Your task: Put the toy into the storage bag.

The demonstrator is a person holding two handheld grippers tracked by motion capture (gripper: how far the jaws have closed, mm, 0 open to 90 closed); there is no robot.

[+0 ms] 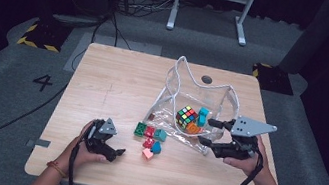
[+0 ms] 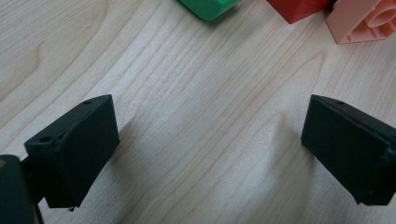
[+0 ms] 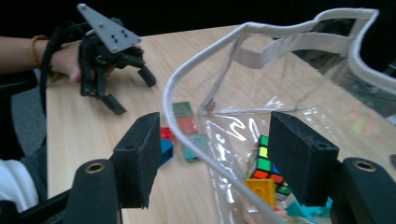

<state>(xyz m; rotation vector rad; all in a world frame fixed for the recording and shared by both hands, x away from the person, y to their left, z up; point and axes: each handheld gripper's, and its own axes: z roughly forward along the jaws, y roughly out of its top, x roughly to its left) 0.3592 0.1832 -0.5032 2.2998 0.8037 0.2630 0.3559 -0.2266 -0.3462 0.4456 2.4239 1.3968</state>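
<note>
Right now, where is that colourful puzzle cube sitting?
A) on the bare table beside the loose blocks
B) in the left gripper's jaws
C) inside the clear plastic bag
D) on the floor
C: the puzzle cube lies inside the clear plastic bag, seen through its wall, next to an orange block and a teal block.

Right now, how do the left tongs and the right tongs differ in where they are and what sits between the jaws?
The left tongs rest low over bare wood short of the loose blocks, with nothing between the jaws. The right tongs are at the clear bag, and its white-edged rim runs between the jaws without either pad pressing on it. Both stand open.
</note>
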